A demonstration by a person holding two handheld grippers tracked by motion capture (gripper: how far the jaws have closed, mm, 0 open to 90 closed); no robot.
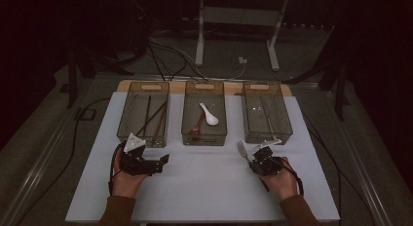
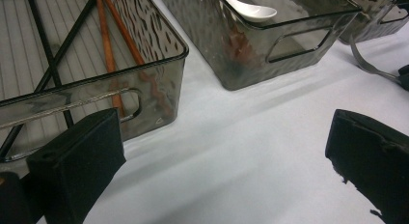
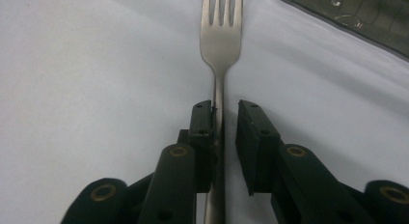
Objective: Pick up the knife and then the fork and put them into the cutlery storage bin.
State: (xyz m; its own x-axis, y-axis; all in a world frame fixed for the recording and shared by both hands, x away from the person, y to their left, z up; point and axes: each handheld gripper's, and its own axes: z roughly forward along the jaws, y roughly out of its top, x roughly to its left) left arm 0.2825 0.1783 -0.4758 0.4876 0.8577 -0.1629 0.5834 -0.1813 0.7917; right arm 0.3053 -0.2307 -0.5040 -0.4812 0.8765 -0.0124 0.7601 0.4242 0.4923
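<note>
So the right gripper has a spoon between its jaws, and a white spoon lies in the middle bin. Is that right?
Not quite. It is a fork, not a spoon, between the jaws of the right gripper; the right gripper view shows its tines plainly. The white spoon does lie in the middle bin.

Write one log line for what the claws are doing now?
right claw: around fork handle, gap at one pad | left claw: open | fork: on table
</note>
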